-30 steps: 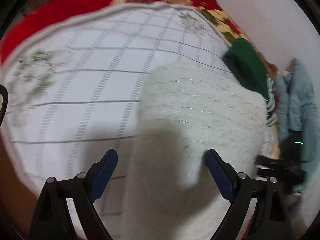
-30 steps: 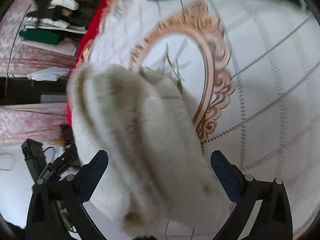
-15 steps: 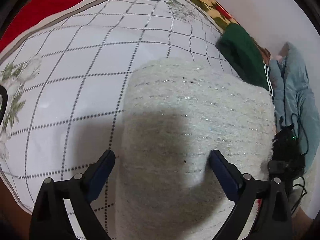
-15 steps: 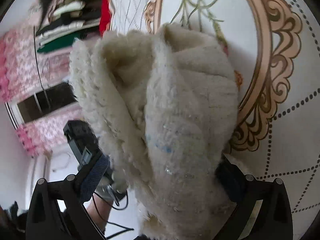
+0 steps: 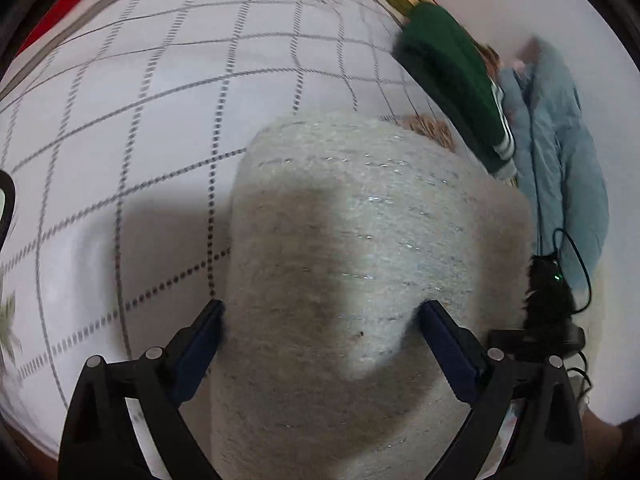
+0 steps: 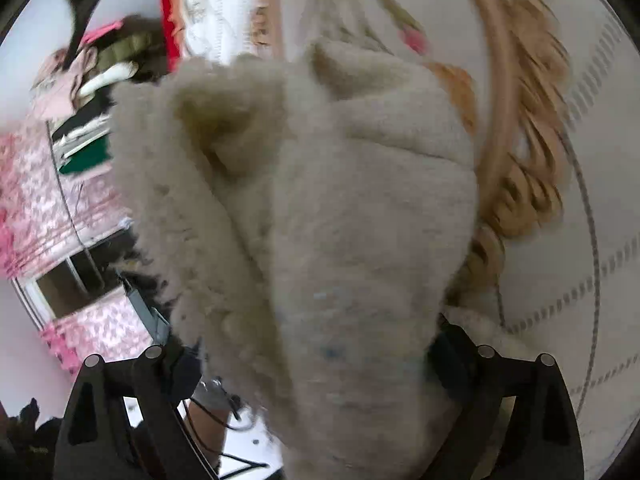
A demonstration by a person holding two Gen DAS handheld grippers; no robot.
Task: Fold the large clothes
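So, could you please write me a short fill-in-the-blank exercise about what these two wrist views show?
1. The fluffy sweater between the left claw fingers is ____ in colour.
2. The garment lying past the sweater is dark ____.
3. The bedspread under the sweater bears a ____ of dotted lines.
4. In the right view, the scrollwork beside the sweater is ____.

Missing words: cream; green; grid; gold

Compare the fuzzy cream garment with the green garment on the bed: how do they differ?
The cream garment is pale and fuzzy; the green garment is dark with white stripes. The cream one lies between the left claw tips; the green one lies farther off, at the bed's edge. Both rest on the checked bedspread.
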